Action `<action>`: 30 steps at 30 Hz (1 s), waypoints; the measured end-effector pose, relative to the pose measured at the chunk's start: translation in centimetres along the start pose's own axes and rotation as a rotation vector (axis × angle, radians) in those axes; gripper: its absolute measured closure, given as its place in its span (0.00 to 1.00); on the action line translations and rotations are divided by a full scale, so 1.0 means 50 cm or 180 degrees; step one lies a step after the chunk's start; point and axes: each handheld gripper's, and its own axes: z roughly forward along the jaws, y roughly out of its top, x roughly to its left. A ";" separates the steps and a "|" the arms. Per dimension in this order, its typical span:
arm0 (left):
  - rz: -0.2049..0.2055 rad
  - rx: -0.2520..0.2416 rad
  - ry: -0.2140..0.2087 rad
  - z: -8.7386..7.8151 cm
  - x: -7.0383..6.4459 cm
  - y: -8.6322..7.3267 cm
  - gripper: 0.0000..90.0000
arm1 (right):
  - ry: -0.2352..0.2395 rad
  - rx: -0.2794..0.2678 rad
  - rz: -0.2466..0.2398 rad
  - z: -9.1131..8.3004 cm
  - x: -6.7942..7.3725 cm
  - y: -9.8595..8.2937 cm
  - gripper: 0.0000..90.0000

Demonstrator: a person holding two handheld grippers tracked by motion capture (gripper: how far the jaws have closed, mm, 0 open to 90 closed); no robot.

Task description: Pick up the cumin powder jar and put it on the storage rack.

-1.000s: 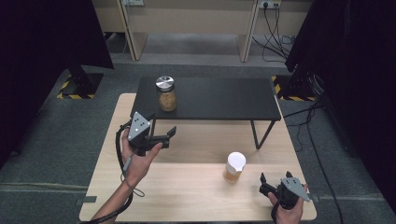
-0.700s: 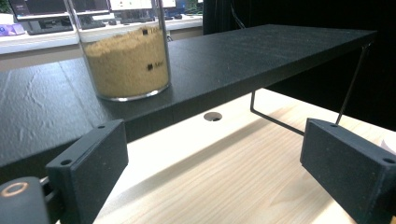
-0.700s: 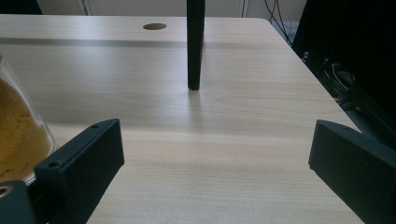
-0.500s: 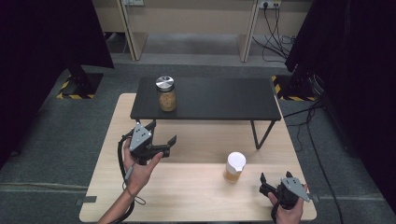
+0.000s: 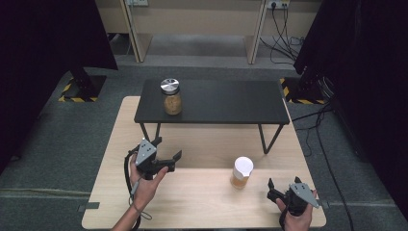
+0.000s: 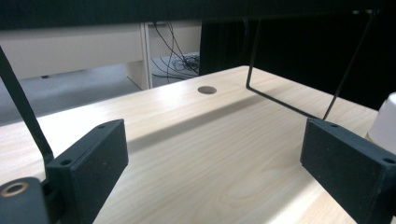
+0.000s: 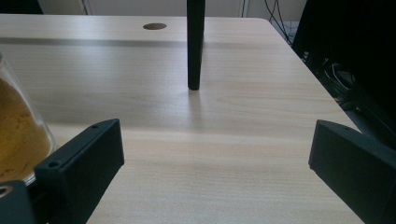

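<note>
On the light wooden table (image 5: 202,202) stands a glass jar (image 5: 241,172) with a white lid and orange-yellow contents. My left gripper (image 5: 168,148) hovers left of it, open and empty, jaws pointing right toward the jar. In the left gripper view the left gripper (image 6: 217,158) frames bare wood, with the jar's white lid (image 6: 385,123) at the right edge. Near the front right corner rests my right gripper (image 5: 283,185), open and empty, just right of the jar. In the right gripper view the right gripper (image 7: 215,163) has the jar (image 7: 18,140) beside its left jaw.
A low black side table (image 5: 211,101) stands across the far half of the wooden table, on thin wire legs (image 7: 194,46). A second jar (image 5: 172,96) with a silver lid and brown contents sits on its left part. A cable hole (image 6: 207,89) pierces the wood.
My left gripper has come down and back toward the person's edge, slightly rightward. The right gripper and both jars have stayed put.
</note>
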 end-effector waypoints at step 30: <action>-0.0206 0.0316 0.0119 0.020 -0.006 -0.130 0.08 | 0.0002 -0.0004 -0.0012 0.000 0.001 0.000 0.04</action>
